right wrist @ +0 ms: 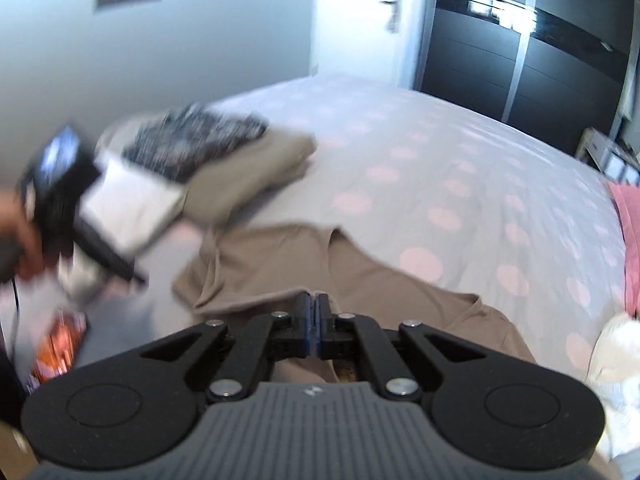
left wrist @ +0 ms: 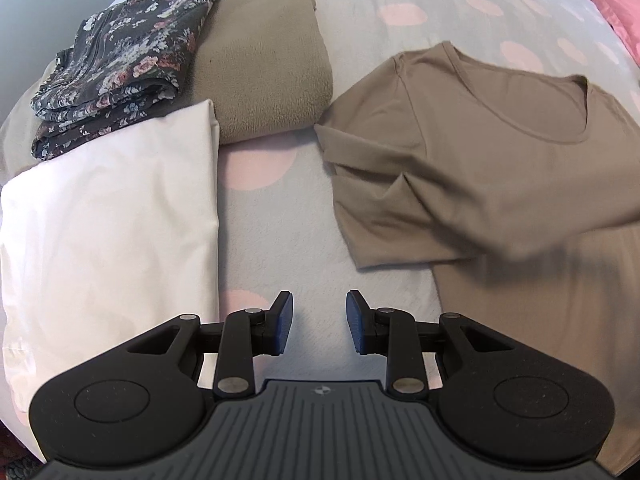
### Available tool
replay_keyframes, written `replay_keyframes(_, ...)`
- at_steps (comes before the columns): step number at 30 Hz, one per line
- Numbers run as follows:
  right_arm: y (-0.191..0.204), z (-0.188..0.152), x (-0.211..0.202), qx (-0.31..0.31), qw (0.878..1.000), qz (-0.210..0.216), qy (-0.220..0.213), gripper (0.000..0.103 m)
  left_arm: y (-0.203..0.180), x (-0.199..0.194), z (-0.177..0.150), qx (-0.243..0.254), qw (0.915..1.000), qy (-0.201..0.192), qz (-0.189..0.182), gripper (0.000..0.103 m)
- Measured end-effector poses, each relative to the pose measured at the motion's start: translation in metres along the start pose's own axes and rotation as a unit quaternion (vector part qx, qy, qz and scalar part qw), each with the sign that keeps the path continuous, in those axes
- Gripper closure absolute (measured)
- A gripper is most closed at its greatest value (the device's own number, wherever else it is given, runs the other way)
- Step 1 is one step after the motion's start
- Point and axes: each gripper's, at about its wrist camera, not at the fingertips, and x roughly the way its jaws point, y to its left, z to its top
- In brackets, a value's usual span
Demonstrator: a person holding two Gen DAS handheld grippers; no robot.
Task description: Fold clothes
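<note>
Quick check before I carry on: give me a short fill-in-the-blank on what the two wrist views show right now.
1. The left tongs hover over the bedspread with jaws ____.
2. The right tongs are ____ on the tan T-shirt.
3. The floral garment lies on top of the ____ fleece.

Missing words: open; shut; folded

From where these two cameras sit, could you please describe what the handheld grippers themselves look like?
Both match. The left gripper and right gripper have black linkage arms with silver pivot pins, two rounded black housings with circular insets, and a grey ribbed centre plate bearing a small round emblem. The finger pads are blue. No cables show on them, and no sleeve can be made out.
</note>
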Motion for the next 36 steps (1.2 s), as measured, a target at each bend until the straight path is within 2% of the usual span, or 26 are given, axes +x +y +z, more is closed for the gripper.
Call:
replay_keyframes(5,-0.060,0.015,0.013,0.110,0.993,-0.052,0.006,0.101,-0.003,0.005,-0.003,0.018,0.9998,-0.002,0.002,0.076)
replay_keyframes(9,-0.109,0.003,0.041,0.176,0.977,-0.103,0.053,0.101,-0.007,0.010,-0.002,0.031,0.9995,-0.008,-0.002,0.076)
replay_keyframes(13,-0.141,-0.019,0.070,0.228,0.958,-0.133,0.111,0.101,-0.021,0.012,0.002,0.063,0.9973,-0.034,-0.018,0.076)
replay_keyframes(15,-0.148,-0.030,0.079,0.235,0.953,-0.139,0.130,0.101,-0.031,0.015,0.004,0.081,0.9953,-0.046,-0.024,0.076)
replay_keyframes(18,-0.149,-0.037,0.084,0.231,0.953,-0.138,0.143,0.101,-0.047,0.021,0.007,0.110,0.9916,-0.061,-0.031,0.076)
replay_keyframes(25,-0.163,-0.041,0.083,0.236,0.949,-0.150,0.142,0.101,-0.083,0.035,0.014,0.174,0.9788,-0.098,-0.044,0.076)
replay_keyframes(32,-0.170,-0.047,0.092,0.246,0.945,-0.147,0.155,0.101,-0.100,0.044,0.020,0.193,0.9694,-0.152,-0.003,0.076)
replay_keyframes(33,-0.170,-0.048,0.093,0.246,0.945,-0.147,0.156,0.101,-0.101,0.045,0.022,0.186,0.9708,-0.151,-0.004,0.077)
replay_keyframes(35,-0.170,-0.049,0.094,0.245,0.945,-0.148,0.158,0.101,-0.101,0.045,0.026,0.177,0.9732,-0.147,-0.007,0.094)
replay_keyframes(36,-0.171,-0.050,0.094,0.246,0.945,-0.148,0.159,0.101,-0.100,0.044,0.026,0.175,0.9741,-0.144,0.003,0.097)
